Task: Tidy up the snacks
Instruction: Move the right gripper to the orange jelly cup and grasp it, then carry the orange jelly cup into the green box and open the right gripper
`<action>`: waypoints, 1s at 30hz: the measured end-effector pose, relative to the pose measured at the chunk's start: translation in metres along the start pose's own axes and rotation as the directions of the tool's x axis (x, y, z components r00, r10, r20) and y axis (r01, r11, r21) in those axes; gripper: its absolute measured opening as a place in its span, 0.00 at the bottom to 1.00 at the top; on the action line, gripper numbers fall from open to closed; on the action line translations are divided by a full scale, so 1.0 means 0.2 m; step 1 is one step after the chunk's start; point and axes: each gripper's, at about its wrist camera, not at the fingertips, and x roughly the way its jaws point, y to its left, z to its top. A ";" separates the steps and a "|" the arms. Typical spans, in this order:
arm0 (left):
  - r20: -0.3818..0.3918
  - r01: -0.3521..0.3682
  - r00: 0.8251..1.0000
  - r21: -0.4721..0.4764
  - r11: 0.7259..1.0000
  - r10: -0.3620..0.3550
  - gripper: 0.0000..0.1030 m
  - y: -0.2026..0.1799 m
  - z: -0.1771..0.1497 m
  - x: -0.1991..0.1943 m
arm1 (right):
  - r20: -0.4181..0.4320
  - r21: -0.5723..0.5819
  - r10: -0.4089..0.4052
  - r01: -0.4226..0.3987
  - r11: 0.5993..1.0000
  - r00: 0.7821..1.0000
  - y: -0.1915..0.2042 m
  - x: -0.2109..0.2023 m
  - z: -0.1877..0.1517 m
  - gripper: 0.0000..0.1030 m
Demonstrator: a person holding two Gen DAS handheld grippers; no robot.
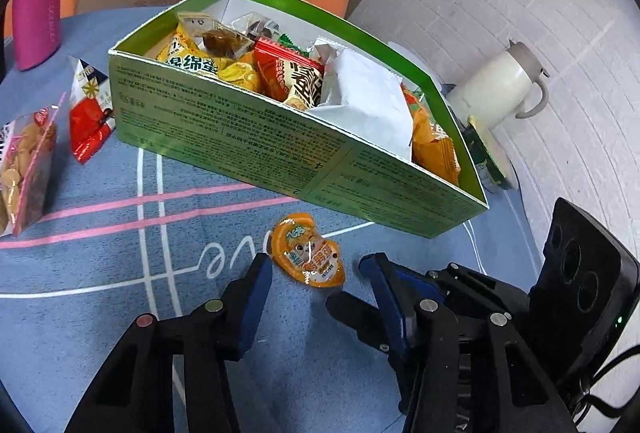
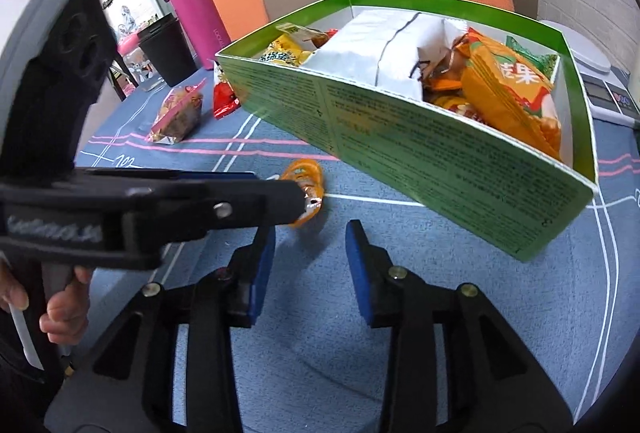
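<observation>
Left wrist view: the left gripper (image 1: 314,271) stands with its jaws open and empty, and the orange jelly cup (image 1: 308,253) lies on the counter (image 1: 120,313) between their tips, just before the green box (image 1: 280,149). Its long axis runs slantwise, narrow end toward the box.

Right wrist view — the right gripper (image 2: 310,253), also open and empty, is farther from the cup, so the left one is nearer.

The left gripper (image 1: 316,273) is a black plastic frame with blue rubber-like pads on its two fingers (image 1: 256,297), and round silver screws sit at the linkage joints. The right gripper (image 2: 310,257) has the same black links, blue pads and silver screws. A black camera block (image 1: 580,273) with round recesses carries black cables.
</observation>
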 end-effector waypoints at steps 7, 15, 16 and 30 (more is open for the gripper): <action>-0.030 0.015 0.999 -0.026 1.000 -0.015 0.41 0.02 0.06 0.06 | -0.026 -0.008 0.012 -0.012 1.000 1.000 0.00 0.08 0.06 0.39; -0.028 -0.004 1.000 -0.032 0.999 0.003 0.21 0.00 0.06 0.12 | -0.024 -0.042 -0.021 0.020 0.999 0.999 0.03 0.11 0.07 0.31; -0.028 0.001 1.000 -0.040 0.999 -0.002 0.21 0.01 0.06 0.12 | -0.025 -0.041 -0.020 0.019 0.999 0.999 0.03 0.11 0.07 0.31; 0.090 0.014 0.996 0.038 0.999 -0.017 0.20 -0.20 0.04 -0.16 | 0.145 -0.051 -0.007 0.015 0.999 0.989 0.11 -0.20 0.10 0.30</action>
